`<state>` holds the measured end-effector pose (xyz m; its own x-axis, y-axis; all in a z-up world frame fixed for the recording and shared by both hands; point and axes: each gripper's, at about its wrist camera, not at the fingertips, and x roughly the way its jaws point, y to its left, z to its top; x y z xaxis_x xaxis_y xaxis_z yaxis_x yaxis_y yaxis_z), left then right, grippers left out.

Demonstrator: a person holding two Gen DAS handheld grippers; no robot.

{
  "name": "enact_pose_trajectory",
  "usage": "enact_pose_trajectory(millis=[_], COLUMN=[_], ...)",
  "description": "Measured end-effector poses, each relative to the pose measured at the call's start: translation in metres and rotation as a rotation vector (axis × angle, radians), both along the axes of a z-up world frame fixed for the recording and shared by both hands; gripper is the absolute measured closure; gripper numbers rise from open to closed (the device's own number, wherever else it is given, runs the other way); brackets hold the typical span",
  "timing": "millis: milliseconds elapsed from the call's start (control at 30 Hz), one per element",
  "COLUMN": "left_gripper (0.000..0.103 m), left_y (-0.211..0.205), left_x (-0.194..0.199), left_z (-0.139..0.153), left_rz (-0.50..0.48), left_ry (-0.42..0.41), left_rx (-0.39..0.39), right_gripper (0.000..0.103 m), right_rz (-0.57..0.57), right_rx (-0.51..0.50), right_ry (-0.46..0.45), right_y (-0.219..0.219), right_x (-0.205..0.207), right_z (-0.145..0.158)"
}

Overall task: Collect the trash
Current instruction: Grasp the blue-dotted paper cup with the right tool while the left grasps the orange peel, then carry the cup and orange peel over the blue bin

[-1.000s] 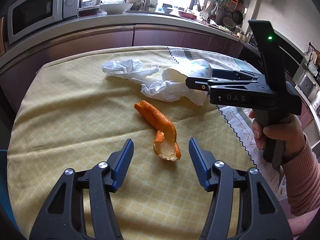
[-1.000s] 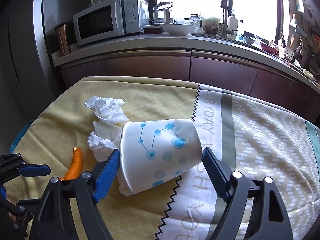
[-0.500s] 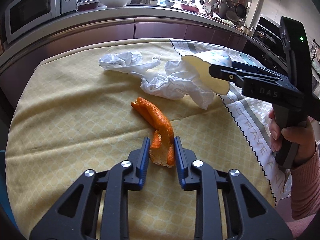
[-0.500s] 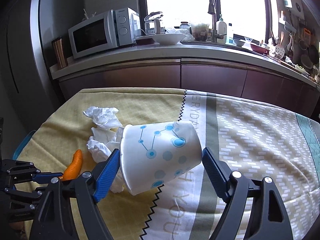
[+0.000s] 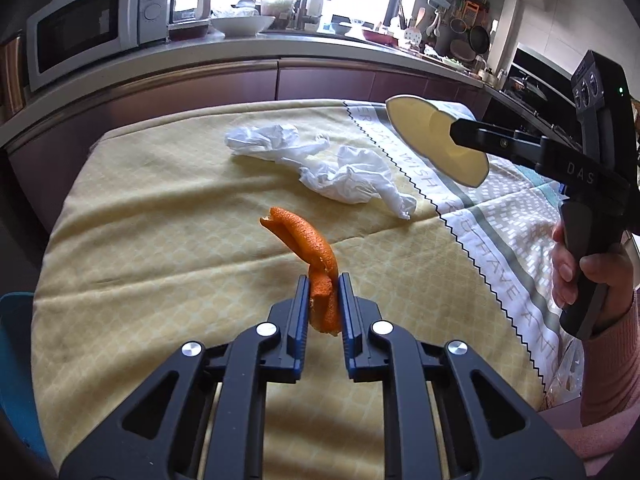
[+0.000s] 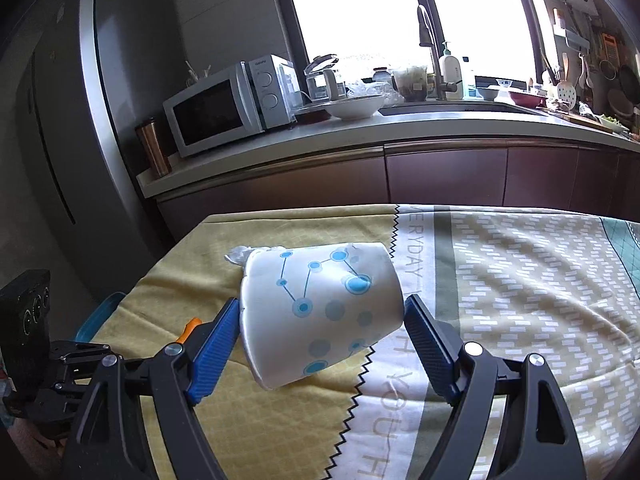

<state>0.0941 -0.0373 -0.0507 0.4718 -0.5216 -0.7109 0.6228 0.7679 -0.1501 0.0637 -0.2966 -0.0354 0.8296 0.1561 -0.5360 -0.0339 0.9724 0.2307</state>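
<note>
My left claw [image 5: 324, 304] has just squeezed shut on the bumpy, curled orange peel [image 5: 310, 254], lifted off the yellow cloth [image 5: 160, 240] | my right claw [image 6: 320, 334] grips the paper cup [image 6: 320, 312] on its side, empty inside, blue dots outside | crumpled white tissues [image 5: 320, 164] lie on the cloth

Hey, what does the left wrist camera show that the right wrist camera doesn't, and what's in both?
Only the left wrist view shows the left tool clamped on the orange peel's near end, the second crumpled tissue lying nearer the peel, and the hand gripping the right tool's handle.

Only the right wrist view shows the paper cup's blue dotted outside, the right tool holding it sideways, and the fridge.

Both share the orange peel, the paper cup, the far tissue, the tablecloth and the microwave.
</note>
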Motion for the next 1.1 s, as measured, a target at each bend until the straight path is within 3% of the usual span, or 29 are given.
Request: enact_pose_trajectory(millis=[367,1100], left_gripper=[0.088,0.088], left_y=[0.053,0.160], left_x=[-0.015,-0.028], left_z=[0.019,0.039], left_rz=[0.089,0.319], left_ry=[-0.049,-0.098], left_rx=[-0.023,-0.049], right_gripper=[0.024,0.024], right_rz=[0.135,0.443], right_rx=[0.061,0.065], right_ry=[0.000,0.030], right_y=[0.048,0.175], right_x=[-0.003,0.024], right_z=[-0.001,0.005])
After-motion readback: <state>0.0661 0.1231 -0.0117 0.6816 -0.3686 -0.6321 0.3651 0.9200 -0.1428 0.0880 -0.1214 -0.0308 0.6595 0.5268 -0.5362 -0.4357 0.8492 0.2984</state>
